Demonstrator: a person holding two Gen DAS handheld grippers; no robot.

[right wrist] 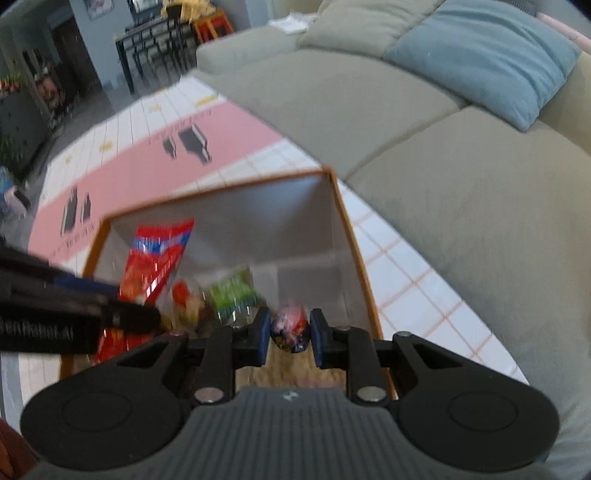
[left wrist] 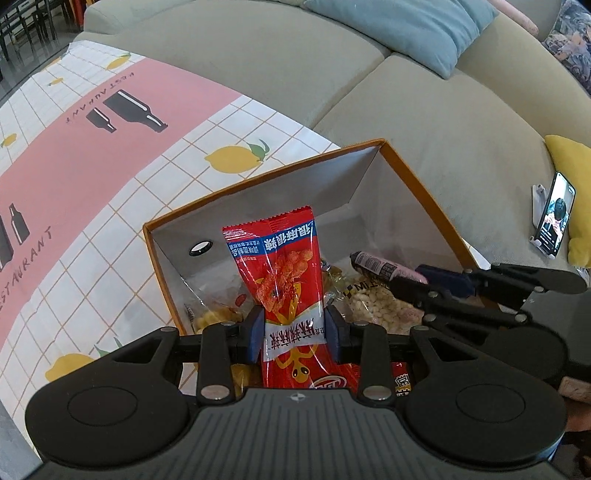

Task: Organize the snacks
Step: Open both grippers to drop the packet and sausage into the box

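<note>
An orange-rimmed cardboard box (left wrist: 406, 173) with white inner walls sits on the table and holds several snack packs. My left gripper (left wrist: 294, 334) is shut on a red spicy-snack packet (left wrist: 280, 273), which stands upright over the box. My right gripper (right wrist: 290, 332) is shut on a small sausage stick (right wrist: 290, 326), seen end-on above the box's right side (right wrist: 351, 236). In the left wrist view the same stick looks pink and black (left wrist: 380, 266) in the right gripper's jaws. The red packet also shows blurred in the right wrist view (right wrist: 155, 258).
A pink and lemon-print tablecloth (left wrist: 92, 166) covers the table. A grey-green sofa (left wrist: 424, 110) runs behind, with a blue cushion (left wrist: 406, 26) and a yellow cushion (left wrist: 572, 166). A phone (left wrist: 556, 214) stands on the sofa seat. A green packet (right wrist: 232, 291) lies in the box.
</note>
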